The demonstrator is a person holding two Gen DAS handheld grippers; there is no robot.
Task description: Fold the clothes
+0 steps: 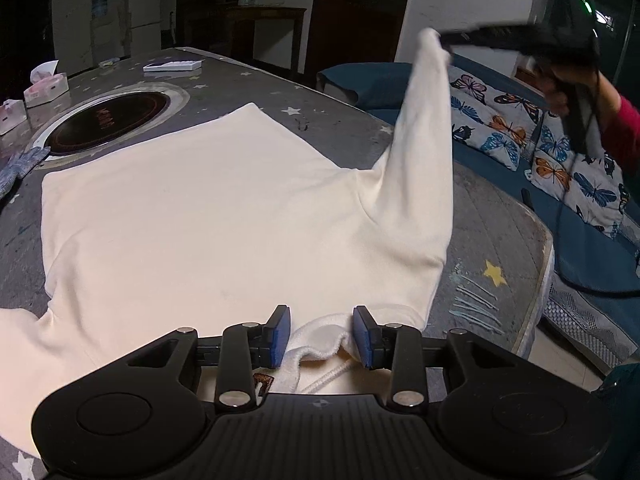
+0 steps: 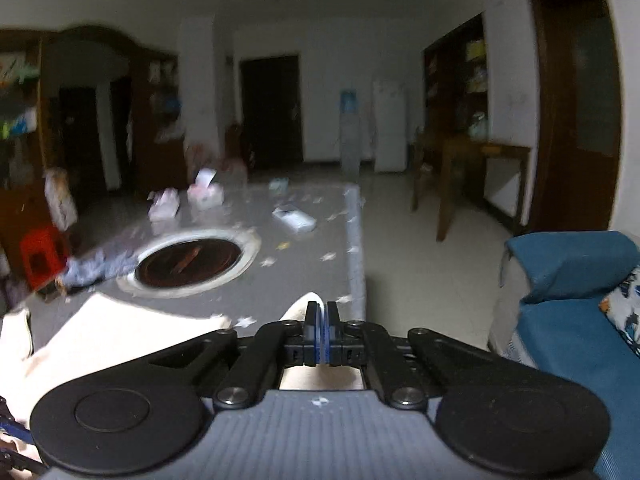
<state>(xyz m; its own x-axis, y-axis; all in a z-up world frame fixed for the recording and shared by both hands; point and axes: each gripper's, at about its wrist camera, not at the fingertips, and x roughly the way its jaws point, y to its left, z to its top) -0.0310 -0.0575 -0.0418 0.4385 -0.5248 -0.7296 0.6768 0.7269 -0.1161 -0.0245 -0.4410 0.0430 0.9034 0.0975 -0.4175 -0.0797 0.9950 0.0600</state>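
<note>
A cream hooded sweatshirt (image 1: 224,208) lies back up on the grey star-patterned table (image 1: 340,120). My left gripper (image 1: 321,334) sits at its near edge, blue pads (image 1: 280,336) apart, with the white hood fabric (image 1: 316,346) and a drawstring loose between them. The right sleeve (image 1: 420,140) is pulled up off the table, its cuff pinched in my right gripper (image 1: 444,42), which a hand in a red sleeve holds. In the right wrist view the right gripper (image 2: 322,312) is shut, cream cuff (image 2: 296,310) showing at its tips; the sweatshirt body (image 2: 112,336) lies below left.
A round black cooktop (image 1: 108,122) is set into the table beyond the sweatshirt. Tissue boxes (image 1: 44,86), a white box (image 1: 172,66) and a blue-grey cloth (image 1: 16,168) lie at the far side. A blue sofa with a butterfly cushion (image 1: 512,128) borders the table's right edge.
</note>
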